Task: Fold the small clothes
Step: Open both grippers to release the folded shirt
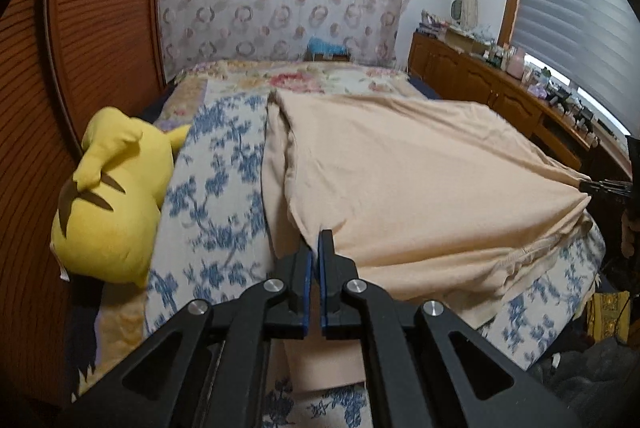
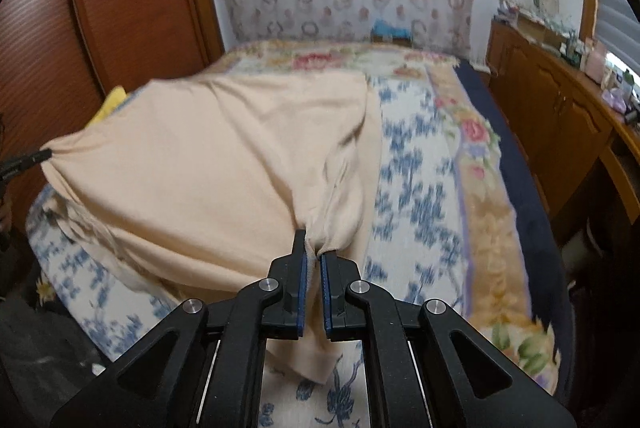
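A peach-coloured garment [image 1: 400, 172] is held stretched above the bed. My left gripper [image 1: 317, 248] is shut on its near left edge. My right gripper [image 2: 313, 248] is shut on a bunched corner of the same garment [image 2: 224, 164]. The right gripper shows at the far right of the left wrist view [image 1: 600, 185], the left gripper at the far left of the right wrist view [image 2: 28, 159]. The cloth is taut between them; its lower layer sags onto the bed.
The bed has a blue-and-white floral blanket [image 1: 216, 196] over a flowered quilt [image 2: 480, 164]. A yellow plush toy [image 1: 112, 204] lies at the left by the wooden headboard [image 1: 80, 68]. A wooden cabinet [image 1: 500, 88] with clutter stands at the right.
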Demonstrator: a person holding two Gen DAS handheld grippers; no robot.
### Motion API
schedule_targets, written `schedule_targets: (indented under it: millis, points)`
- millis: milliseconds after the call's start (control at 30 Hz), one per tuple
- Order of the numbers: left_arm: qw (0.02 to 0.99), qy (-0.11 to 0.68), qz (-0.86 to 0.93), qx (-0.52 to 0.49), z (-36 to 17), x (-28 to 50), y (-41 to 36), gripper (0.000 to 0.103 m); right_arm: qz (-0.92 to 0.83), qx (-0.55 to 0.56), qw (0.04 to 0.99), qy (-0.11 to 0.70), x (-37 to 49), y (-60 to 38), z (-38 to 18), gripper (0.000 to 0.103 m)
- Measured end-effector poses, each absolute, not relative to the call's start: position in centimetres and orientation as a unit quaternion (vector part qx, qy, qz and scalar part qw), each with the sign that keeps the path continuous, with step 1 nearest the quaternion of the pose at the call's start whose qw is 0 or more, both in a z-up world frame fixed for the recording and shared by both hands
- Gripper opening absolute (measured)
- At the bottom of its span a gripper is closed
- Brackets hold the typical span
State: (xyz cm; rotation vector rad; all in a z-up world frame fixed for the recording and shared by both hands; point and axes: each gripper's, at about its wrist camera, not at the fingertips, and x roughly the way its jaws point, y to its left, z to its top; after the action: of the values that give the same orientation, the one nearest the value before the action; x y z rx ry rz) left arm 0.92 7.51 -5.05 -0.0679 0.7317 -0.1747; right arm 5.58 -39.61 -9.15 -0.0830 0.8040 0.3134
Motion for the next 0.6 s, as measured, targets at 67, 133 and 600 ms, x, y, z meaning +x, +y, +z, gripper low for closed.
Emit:
schedule_targets:
  millis: [67,133,600]
  points:
    - [0.928,0.361,-0.082,-0.030,-5.4,0.5,7.4,0.002,0.137,-0.054,0.909,0.390,5.6,-39.7,-9.6,0.011]
    - [0.928,0.361,-0.081,-0.028,-5.4,0.2,7.3,0.005,0.130,-0.057,0.912,0.386,5.5,-39.8,-9.5,0.014]
    - [0.916,0.395,-0.065,-0.023,-7.4,1.3,7.6,0.031,0.168,-0.066,0.914,0.363,8.3,-35.2,-10.4,0.043]
